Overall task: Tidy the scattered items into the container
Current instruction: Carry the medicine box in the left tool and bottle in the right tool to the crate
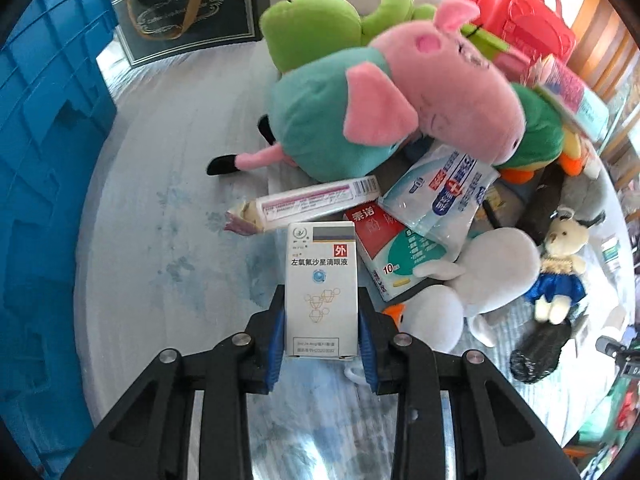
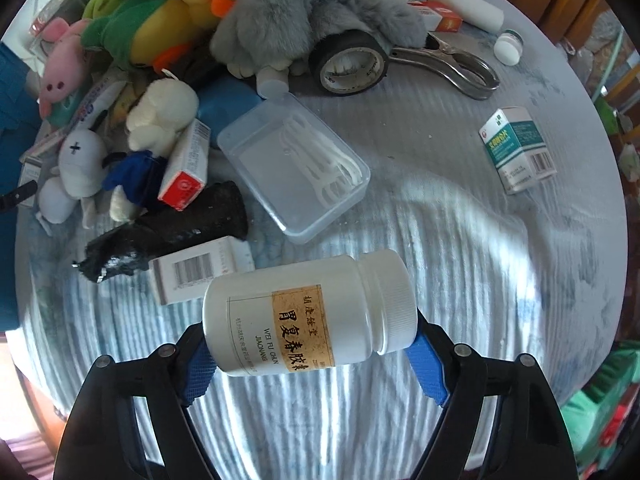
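Observation:
My left gripper (image 1: 321,320) is shut on a white eye-drop box (image 1: 321,280) with a red square mark, held upright above the pale blue cloth. My right gripper (image 2: 312,344) is shut on a white medicine bottle (image 2: 308,312) with an orange label, held sideways with its cap to the right. A blue crate (image 1: 44,200) fills the left edge of the left wrist view. Scattered items lie ahead: a pink pig plush (image 1: 400,96), a toothpaste box (image 1: 304,204), a mask packet (image 1: 440,188) and a clear floss box (image 2: 296,168).
More clutter: a red basket (image 1: 520,12), green frog plush (image 1: 312,24), small bear (image 1: 560,264), grey plush (image 2: 320,12), black tape roll (image 2: 352,64), metal clip (image 2: 452,64), teal-white box (image 2: 518,148), black sleeve (image 2: 168,236), barcode box (image 2: 200,272).

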### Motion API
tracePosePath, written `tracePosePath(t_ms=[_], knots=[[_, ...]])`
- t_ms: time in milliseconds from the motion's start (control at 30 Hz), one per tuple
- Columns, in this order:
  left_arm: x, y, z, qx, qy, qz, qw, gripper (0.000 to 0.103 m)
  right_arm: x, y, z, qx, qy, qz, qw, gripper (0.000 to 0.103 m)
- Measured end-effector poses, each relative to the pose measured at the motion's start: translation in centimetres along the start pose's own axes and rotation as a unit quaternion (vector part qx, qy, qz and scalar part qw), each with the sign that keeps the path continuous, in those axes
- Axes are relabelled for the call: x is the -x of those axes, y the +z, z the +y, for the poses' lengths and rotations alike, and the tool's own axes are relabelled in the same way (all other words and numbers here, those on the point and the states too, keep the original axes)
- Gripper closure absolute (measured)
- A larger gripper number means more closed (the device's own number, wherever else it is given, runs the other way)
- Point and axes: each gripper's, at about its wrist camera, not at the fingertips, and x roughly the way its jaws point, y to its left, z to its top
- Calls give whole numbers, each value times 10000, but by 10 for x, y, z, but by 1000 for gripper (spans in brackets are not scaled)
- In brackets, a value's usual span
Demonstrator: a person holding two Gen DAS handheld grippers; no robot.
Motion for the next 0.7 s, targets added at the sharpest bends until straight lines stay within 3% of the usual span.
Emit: tracePosePath(t_ms=[367,467,700], knots=[[40,-16,14,21,94,-199,9998,72,42,-16,6,-91,199,-371,9991,22],[59,-19,13,19,137,-304,9994,72,58,-11,-7,-85,247,-509,9984,22],[108,-10,8,36,251,-630,9977,72,86,-6,19,-79,479,-929,9945,22]])
